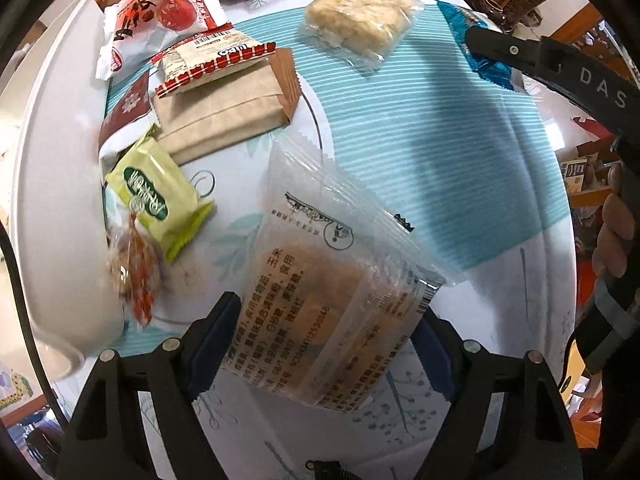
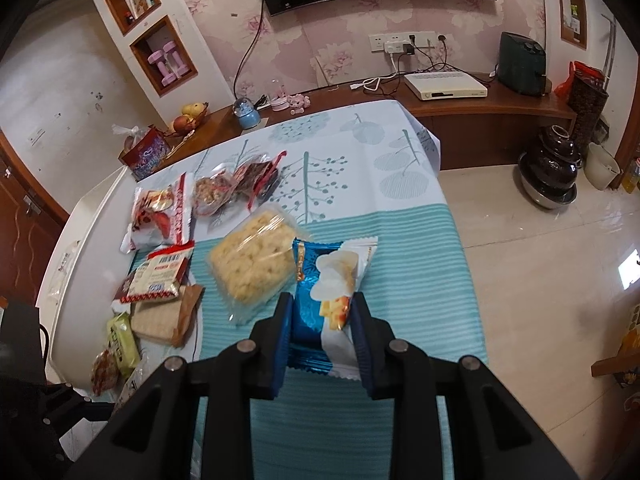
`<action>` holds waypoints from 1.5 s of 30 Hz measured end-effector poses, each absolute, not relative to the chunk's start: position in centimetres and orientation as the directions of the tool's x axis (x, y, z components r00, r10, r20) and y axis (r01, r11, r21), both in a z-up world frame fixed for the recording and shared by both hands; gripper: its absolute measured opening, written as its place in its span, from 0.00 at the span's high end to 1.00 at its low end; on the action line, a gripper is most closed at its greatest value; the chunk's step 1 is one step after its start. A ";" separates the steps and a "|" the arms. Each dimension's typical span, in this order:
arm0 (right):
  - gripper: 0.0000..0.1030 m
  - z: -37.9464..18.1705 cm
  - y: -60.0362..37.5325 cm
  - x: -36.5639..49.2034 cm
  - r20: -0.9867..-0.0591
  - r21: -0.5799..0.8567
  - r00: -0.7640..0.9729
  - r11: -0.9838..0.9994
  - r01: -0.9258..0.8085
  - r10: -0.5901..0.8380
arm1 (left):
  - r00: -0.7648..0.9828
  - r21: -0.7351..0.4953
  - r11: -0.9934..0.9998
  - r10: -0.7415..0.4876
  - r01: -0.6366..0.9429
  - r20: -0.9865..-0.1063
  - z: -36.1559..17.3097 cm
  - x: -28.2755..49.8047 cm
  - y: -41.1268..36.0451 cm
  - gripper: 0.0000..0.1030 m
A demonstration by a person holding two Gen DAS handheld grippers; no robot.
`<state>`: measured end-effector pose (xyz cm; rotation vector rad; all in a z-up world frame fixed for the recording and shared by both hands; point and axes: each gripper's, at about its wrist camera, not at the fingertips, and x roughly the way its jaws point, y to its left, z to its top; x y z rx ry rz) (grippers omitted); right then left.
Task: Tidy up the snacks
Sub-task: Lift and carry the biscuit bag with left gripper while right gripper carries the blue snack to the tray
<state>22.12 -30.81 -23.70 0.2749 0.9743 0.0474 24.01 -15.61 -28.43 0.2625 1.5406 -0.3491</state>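
While both grippers are carrying a packet each, the step in hand looks like the transfer: snacks picked from the loose spread on the table are waiting to be set down with their group. The left gripper (image 1: 326, 344), pointing straight down, is pinching a clear plastic packet with a round tan biscuit and printed text (image 1: 332, 288) across its width, its blue pads pressing on the packet's two side edges, so the jaws are standing wide yet gripping; the packet is hanging above the white and teal leaf-patterned tablecloth (image 1: 420, 128), clear of the row on the left. The right gripper (image 2: 322, 340) is squeezing a shiny blue and white foil packet picturing pale chips (image 2: 326, 280) between narrowly set jaws, holding it over the teal striped part of the cloth, just right of a clear bag of pale yellow puffed pieces (image 2: 250, 264) lying flat. Along the left side a row is forming: a white and red bag with an apple picture (image 1: 156, 20), a red-edged white wafer packet (image 1: 208, 68) lying on a brown paper-coloured packet (image 1: 224, 112), a light green packet (image 1: 156, 196) and a small clear sweet with orange print (image 1: 134, 268), beside a long white tray or lid edge (image 1: 52, 152). The next move probably calls for carrying each packet to a free spot by that row, lowering it flat without disturbing its neighbours, and only then spreading the jaws.
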 end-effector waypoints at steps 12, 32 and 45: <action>0.73 -21.6 -28.1 20.1 -0.798 0.246 0.559 0.968 -0.038 0.225 | 0.160 -0.047 0.942 -0.105 0.331 -0.981 -22.2 23.2 -13.0 0.22; 0.73 -15.5 -20.0 19.1 -0.716 0.248 0.593 0.928 -0.277 0.368 | 0.483 -0.150 0.976 -0.208 0.157 -0.851 -11.4 25.1 -1.7 0.22; 0.73 -13.1 -12.5 18.6 -0.683 0.231 0.605 0.907 -0.352 0.409 | 0.573 -0.193 0.972 -0.235 0.134 -0.785 -10.4 25.0 7.1 0.22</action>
